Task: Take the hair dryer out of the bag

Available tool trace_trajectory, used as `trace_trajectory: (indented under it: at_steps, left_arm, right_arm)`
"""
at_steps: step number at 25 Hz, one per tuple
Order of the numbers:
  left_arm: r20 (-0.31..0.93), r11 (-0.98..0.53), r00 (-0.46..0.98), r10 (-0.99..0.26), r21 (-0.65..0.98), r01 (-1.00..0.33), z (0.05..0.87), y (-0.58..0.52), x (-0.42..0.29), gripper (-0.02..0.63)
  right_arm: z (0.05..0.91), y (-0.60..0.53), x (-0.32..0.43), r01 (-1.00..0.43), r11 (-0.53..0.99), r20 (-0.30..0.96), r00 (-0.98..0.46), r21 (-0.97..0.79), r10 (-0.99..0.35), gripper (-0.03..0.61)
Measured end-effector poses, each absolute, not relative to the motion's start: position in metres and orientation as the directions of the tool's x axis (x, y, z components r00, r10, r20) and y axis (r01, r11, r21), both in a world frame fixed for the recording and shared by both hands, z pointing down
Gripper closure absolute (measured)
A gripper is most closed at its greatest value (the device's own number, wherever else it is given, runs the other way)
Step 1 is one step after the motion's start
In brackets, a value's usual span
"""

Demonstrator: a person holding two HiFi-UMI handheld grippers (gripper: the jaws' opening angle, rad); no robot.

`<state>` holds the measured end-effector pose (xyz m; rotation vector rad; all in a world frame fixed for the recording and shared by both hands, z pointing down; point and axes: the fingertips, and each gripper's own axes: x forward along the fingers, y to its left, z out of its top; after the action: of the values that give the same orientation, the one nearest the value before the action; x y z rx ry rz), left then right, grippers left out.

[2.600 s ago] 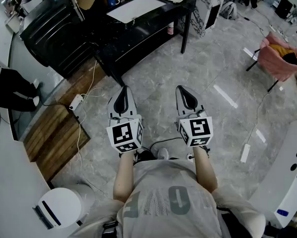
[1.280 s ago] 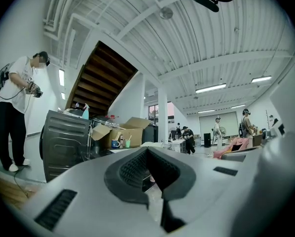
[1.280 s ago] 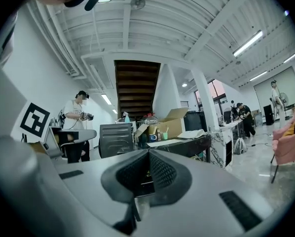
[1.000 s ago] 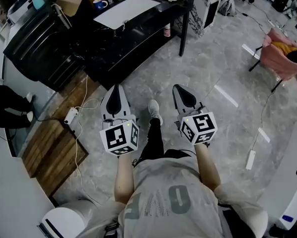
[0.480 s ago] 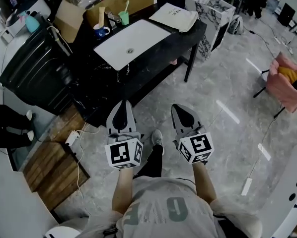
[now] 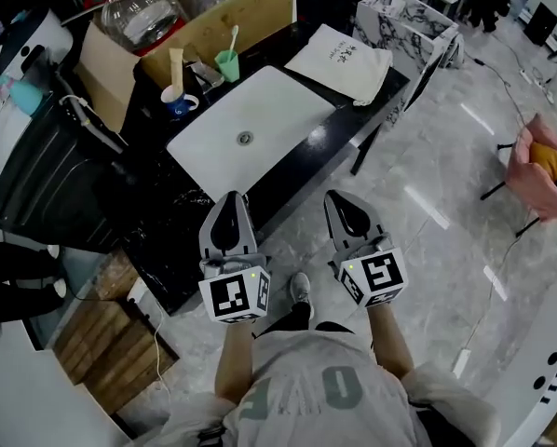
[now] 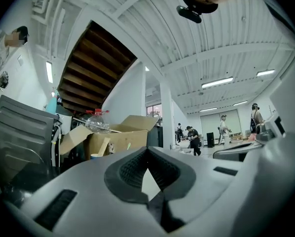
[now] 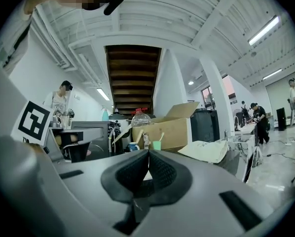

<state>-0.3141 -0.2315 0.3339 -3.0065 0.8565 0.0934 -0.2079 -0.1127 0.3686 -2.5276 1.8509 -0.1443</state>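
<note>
A white cloth bag [image 6: 342,61] lies flat on the right end of a black table [image 6: 176,222], beside a white sink basin [image 6: 251,128]. The right gripper view shows the bag [image 8: 206,151] to the right, beyond the jaws. No hair dryer shows in any view. My left gripper [image 6: 231,198] and right gripper [image 6: 340,196] are held side by side, level, just short of the table's front edge. Both are shut with nothing between the jaws, as their own views confirm for the left gripper [image 7: 147,151] and the right gripper [image 8: 148,153].
Behind the sink stand a cardboard box [image 6: 213,26], a blue cup [image 6: 174,101], a green cup [image 6: 227,63] and a clear bottle [image 6: 139,12]. A black cart [image 6: 46,184] is at the left. A marble stand [image 6: 409,31] and a pink chair [image 6: 539,170] are at the right.
The person has walked forward. The table, sink and bag have come much closer under both grippers. Both grippers stayed shut and side by side.
</note>
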Motion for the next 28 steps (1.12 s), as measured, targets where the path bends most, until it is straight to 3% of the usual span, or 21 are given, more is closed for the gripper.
trace_trajectory:
  at_steps: [8, 28]
  left_arm:
    - [-0.040, -0.842, 0.842, -0.538, 0.067, -0.535, 0.339, -0.267, -0.290, 0.588]
    - [-0.066, -0.807, 0.804, -0.591, 0.045, -0.589, 0.321, -0.288, -0.255, 0.588]
  right_arm:
    - [0.376, -0.152, -0.180, -0.952, -0.299, 0.117, 0.290, -0.069, -0.950, 0.548]
    - [0.351, -0.198, -0.146, -0.976, -0.213, 0.038, 0.212, -0.041, -0.977, 0.548]
